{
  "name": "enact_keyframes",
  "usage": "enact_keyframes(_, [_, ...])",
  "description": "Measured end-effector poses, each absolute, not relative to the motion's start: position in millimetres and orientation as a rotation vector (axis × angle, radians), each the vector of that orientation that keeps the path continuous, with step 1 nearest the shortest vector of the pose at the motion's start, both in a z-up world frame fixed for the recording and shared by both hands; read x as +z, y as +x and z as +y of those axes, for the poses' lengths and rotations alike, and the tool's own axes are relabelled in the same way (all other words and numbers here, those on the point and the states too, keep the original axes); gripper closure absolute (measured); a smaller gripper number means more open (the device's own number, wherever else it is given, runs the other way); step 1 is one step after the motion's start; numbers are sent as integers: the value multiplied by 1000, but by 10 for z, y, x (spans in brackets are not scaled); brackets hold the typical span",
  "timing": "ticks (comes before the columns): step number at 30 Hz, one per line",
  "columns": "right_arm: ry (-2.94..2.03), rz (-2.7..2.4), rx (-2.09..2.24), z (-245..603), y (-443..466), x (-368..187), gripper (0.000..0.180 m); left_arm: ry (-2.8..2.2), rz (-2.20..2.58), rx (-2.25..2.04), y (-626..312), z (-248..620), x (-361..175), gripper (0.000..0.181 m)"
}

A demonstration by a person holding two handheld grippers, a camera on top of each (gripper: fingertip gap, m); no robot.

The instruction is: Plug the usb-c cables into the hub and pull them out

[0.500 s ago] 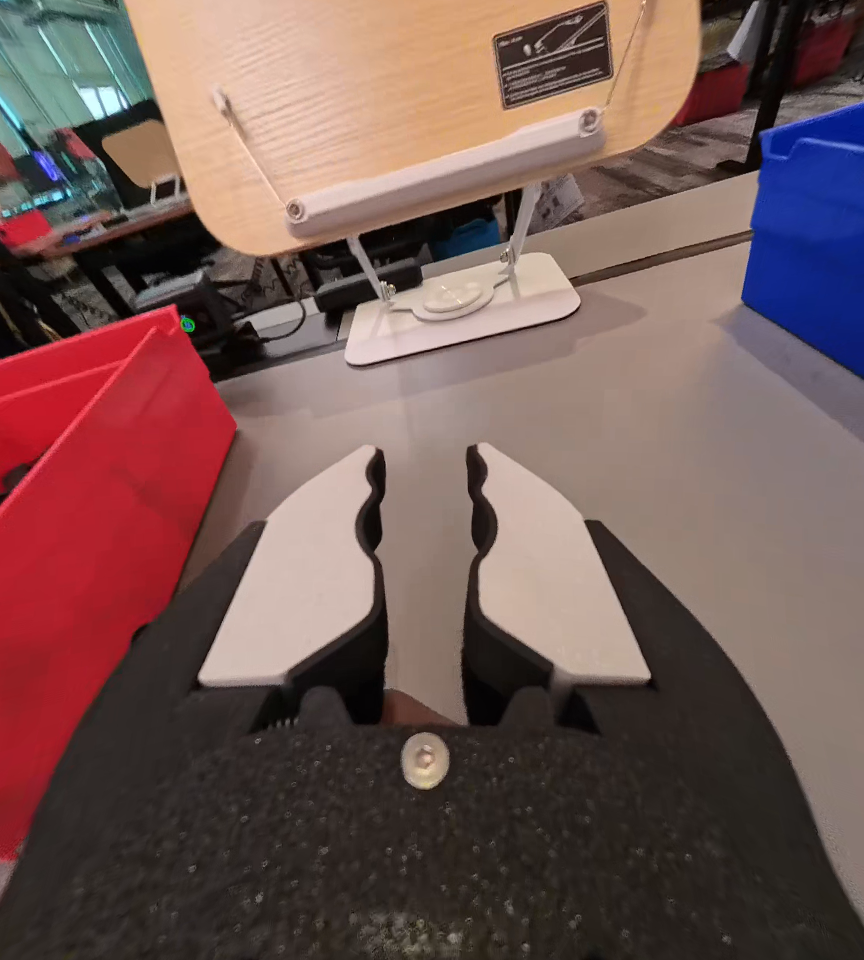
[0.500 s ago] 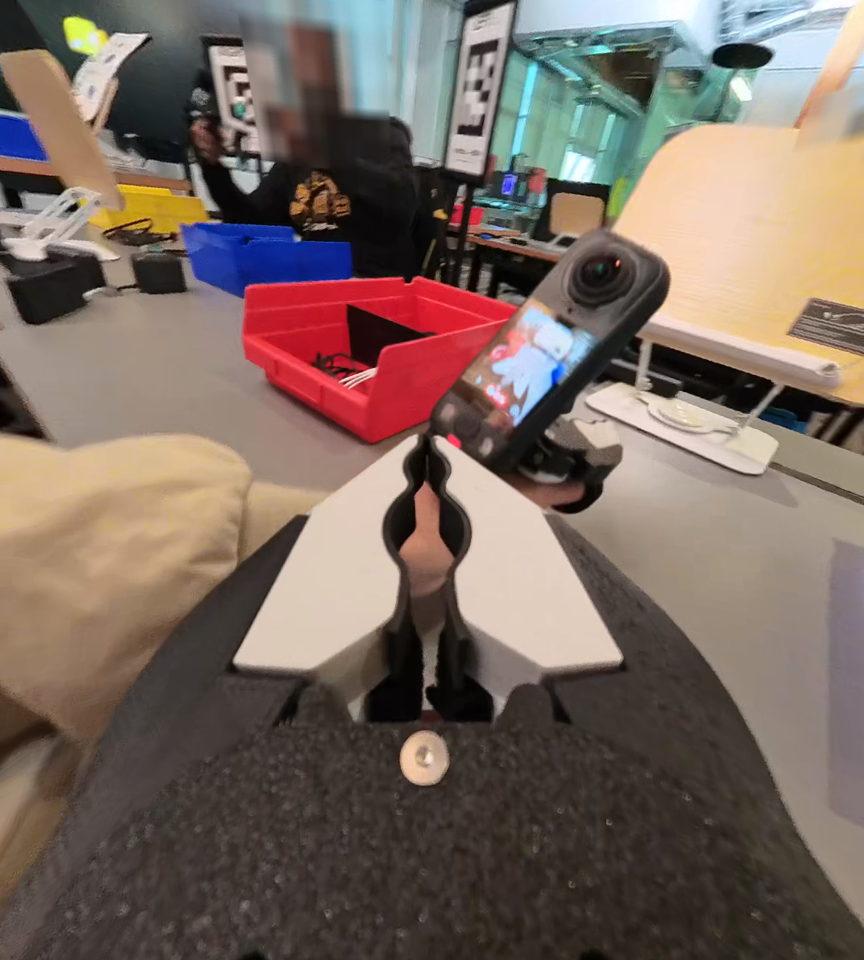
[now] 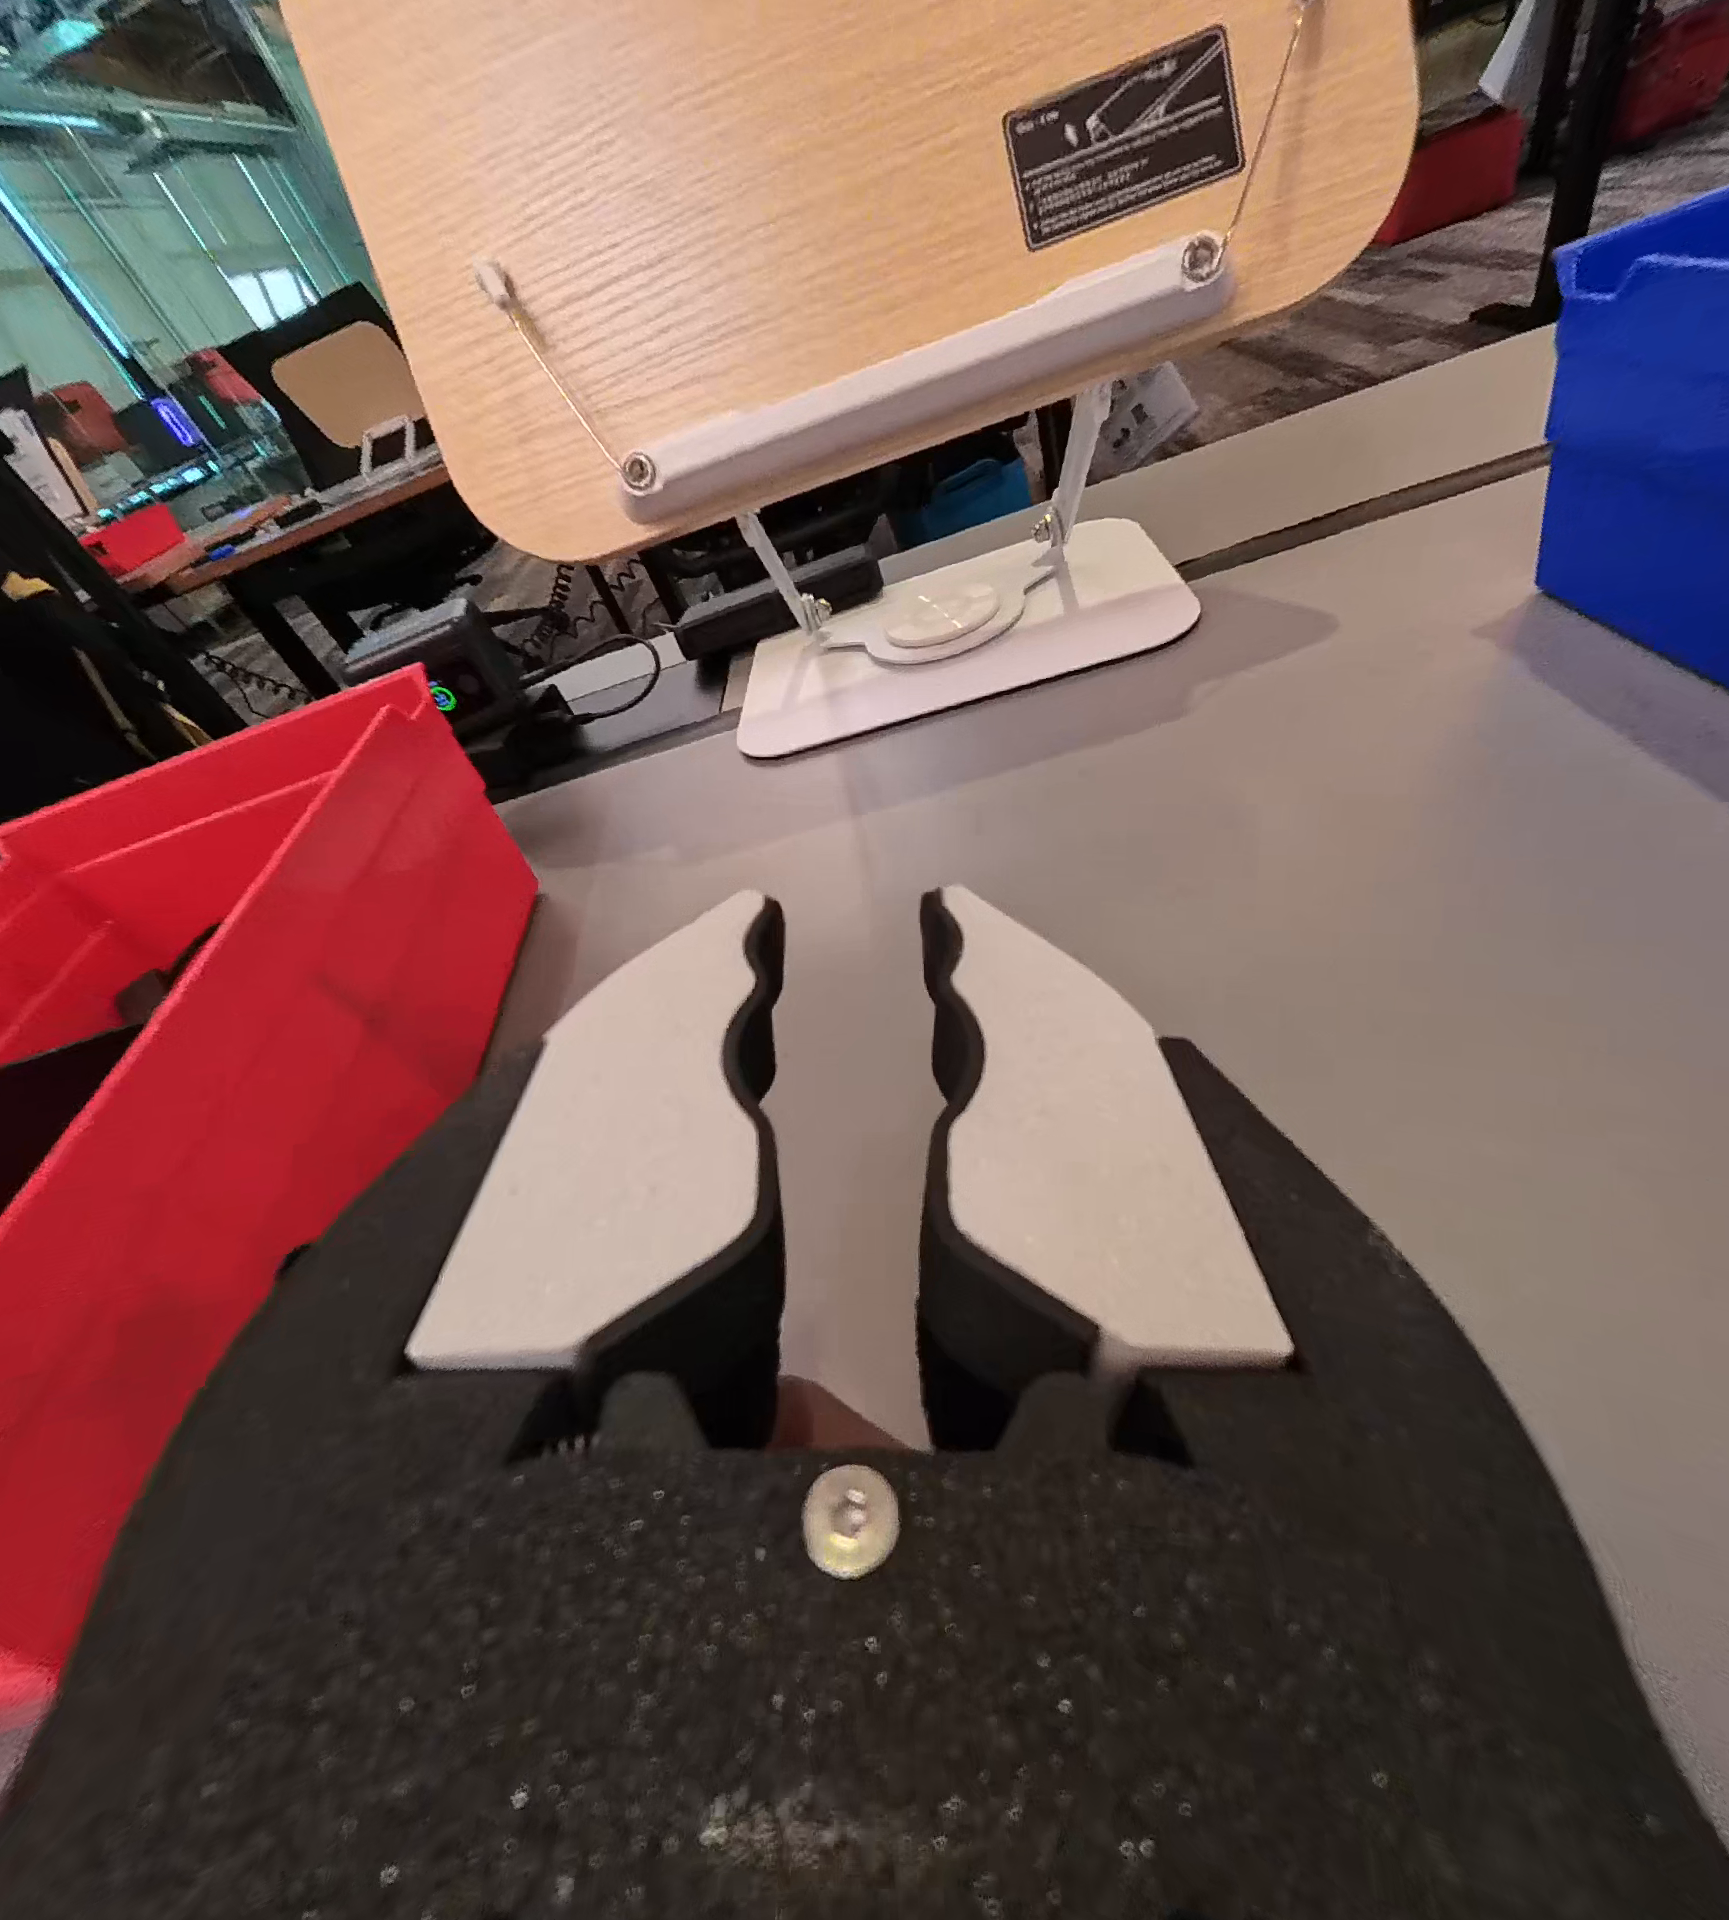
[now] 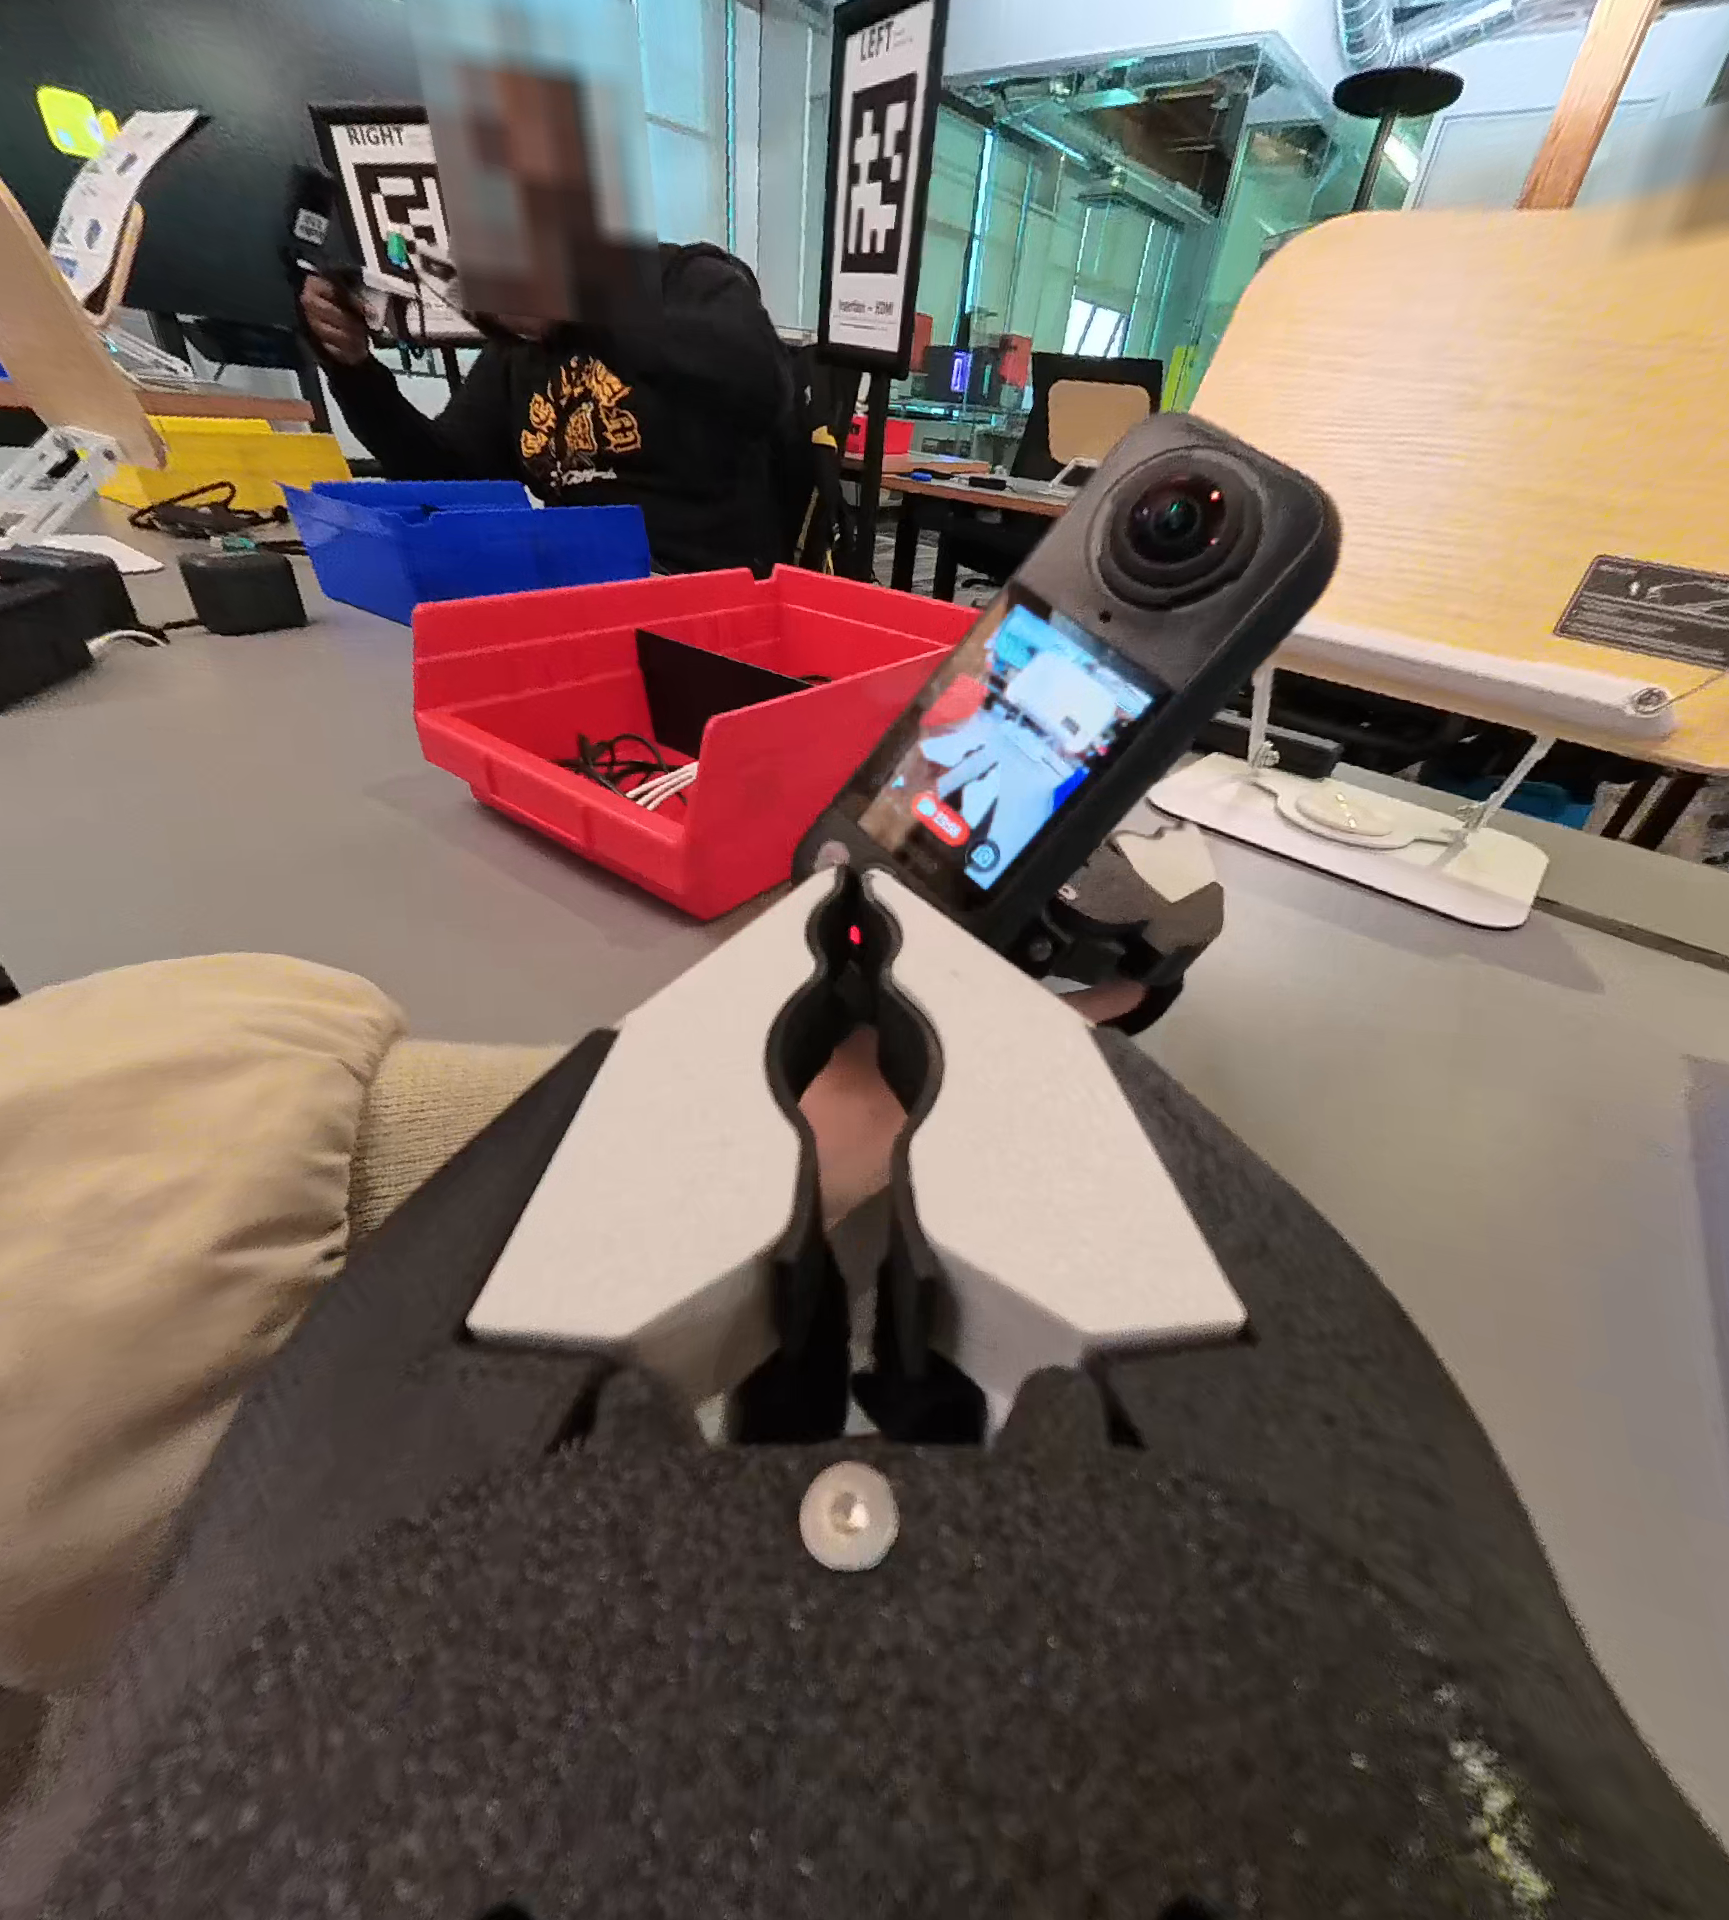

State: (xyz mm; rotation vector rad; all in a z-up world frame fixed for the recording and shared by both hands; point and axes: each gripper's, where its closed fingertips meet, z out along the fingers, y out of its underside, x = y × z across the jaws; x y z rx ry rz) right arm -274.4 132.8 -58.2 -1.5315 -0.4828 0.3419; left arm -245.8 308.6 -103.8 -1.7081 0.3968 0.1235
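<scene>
Change since earlier frame: almost none is noted; both views are framed nearly as before, the left gripper [image 3: 852, 925] gapped as it was, the right gripper [image 4: 852, 894] closed as it was.
Meaning for task: no approach to cables or hub is judged to have begun; plugging is not yet started.
Landmark: red bin [image 4: 735, 821], set on the grey table [image 3: 1359, 987].
Left gripper: held just right of the red bin [image 3: 216, 1039], low over the table; jaws parted to a narrow gap; nothing is held or touched.
Right gripper: held on the near side of the red bin; jaws closed, tips meeting; nothing is gripped, and only a hand is glimpsed behind the slots.
Cables: 1 tangle of black and white cables [image 4: 636, 774] is seen inside the red bin, beside a black divider [image 4: 704, 691].
Hub: not made out in either view.
Camera: 1 black camera [image 4: 1078, 675] is mounted on the left gripper, just right of the red bin.
Wooden stand: 1 tilted wooden stand [image 3: 839, 260] on a white base is placed beyond the red bin.
Blue bin: 1 blue bin [image 3: 1691, 468] is placed well right of the red bin.
</scene>
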Motion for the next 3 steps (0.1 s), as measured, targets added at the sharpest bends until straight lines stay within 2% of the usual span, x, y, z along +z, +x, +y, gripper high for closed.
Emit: enact_keyframes(3, [-1567, -466, 357, 1302, -2733, -595, 180, -1673, 405, 170, -2470, 3095, -987, 156])
